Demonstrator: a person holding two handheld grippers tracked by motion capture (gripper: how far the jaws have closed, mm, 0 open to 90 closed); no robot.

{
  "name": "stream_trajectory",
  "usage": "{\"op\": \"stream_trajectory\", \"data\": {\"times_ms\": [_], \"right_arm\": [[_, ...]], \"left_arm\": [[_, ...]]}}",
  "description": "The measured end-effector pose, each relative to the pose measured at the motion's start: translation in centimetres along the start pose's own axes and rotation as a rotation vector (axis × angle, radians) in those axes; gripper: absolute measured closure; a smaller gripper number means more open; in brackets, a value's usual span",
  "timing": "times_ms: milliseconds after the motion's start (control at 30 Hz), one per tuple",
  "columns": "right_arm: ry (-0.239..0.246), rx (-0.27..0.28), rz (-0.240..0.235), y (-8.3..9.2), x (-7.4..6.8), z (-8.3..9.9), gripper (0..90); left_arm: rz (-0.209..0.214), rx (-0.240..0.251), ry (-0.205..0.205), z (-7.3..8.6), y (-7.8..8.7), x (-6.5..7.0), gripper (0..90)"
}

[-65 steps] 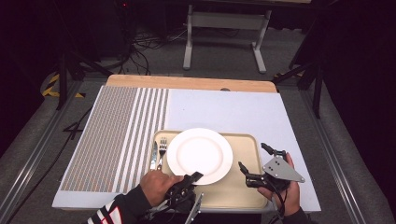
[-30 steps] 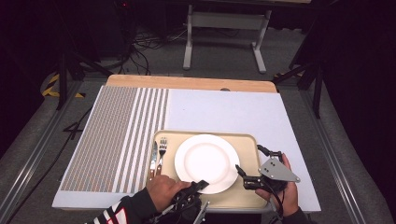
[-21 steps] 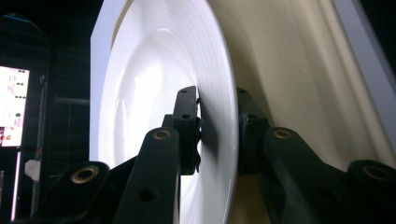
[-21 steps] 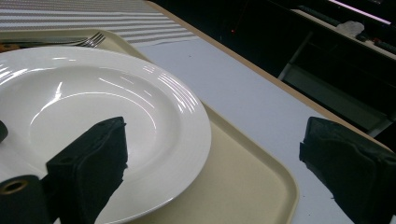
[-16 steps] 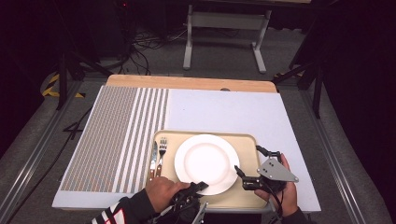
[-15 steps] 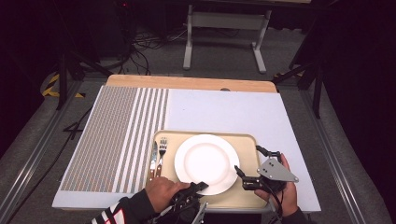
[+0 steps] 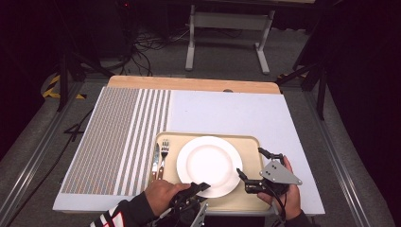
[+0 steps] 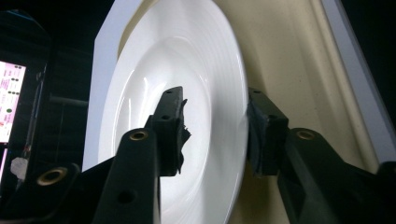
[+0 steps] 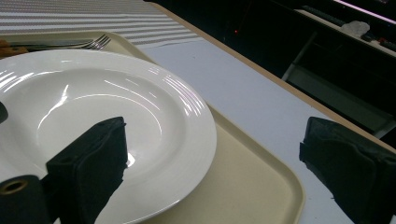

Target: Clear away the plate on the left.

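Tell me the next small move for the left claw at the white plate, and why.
Probably draw the left claw back off the round white ceramic plate. Its jaws have just been opening, they straddle the plate's near rim without pressing it, and the plate lies flat on the beige plastic tray, so it looks released.

Fork [image 7: 164,153] and knife [image 7: 155,158] (side by side) on tray [image 7: 249,146].

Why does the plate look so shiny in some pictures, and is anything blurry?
Right gripper view: bright streaks of glare cross the plate, and the near tongs pads are soft. Left gripper view: the plate's rim is nearly washed out. High view: even light on the table, dark surroundings.
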State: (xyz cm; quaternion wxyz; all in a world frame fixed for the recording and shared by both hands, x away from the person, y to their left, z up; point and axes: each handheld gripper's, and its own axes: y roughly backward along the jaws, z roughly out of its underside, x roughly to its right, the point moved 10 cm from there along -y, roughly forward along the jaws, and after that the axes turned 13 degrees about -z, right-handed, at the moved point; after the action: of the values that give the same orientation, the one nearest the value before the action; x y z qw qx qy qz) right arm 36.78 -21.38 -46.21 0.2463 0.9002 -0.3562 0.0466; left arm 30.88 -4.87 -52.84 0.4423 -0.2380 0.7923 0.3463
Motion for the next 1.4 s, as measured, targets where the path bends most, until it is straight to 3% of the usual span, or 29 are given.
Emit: {"op": "stream_trajectory", "data": {"times_ms": [200, 300, 567, 633, 933, 1167, 1233, 1400], "right_arm": [[-0.002, 0.011, -0.009, 0.1, -0.1, -0.2, 7.9], [-0.002, 0.014, -0.013, 0.0, -0.2, -0.3, 7.9], [0.001, 0.006, -0.028, -0.1, -0.5, -0.2, 7.8], [0.001, 0.011, -0.025, -0.1, -0.5, -0.3, 7.8], [0.003, 0.010, -0.026, -0.2, -0.6, -0.2, 7.8], [0.001, 0.011, -0.025, -0.3, -0.6, -0.2, 7.8], [0.000, 0.011, -0.025, -0.3, -0.6, -0.2, 7.8], [0.003, 0.012, -0.027, -0.3, -0.6, -0.2, 7.9]], "left_arm": [[0.010, 0.010, 0.033, 0.1, 0.4, -0.2, 53.2], [0.027, 0.026, 0.083, 0.1, 0.8, -0.4, 50.8], [0.056, 0.033, 0.136, 0.3, 1.3, -0.5, 47.4], [0.048, 0.036, 0.142, 0.2, 1.3, -0.7, 45.1], [0.031, 0.056, 0.239, 0.2, 1.9, -1.5, 28.1], [0.022, 0.067, 0.279, 0.4, 2.2, -2.3, 22.3], [0.022, 0.071, 0.309, 0.4, 2.3, -2.6, 20.8], [0.012, 0.084, 0.329, 0.4, 2.6, -3.2, 19.0]]}}
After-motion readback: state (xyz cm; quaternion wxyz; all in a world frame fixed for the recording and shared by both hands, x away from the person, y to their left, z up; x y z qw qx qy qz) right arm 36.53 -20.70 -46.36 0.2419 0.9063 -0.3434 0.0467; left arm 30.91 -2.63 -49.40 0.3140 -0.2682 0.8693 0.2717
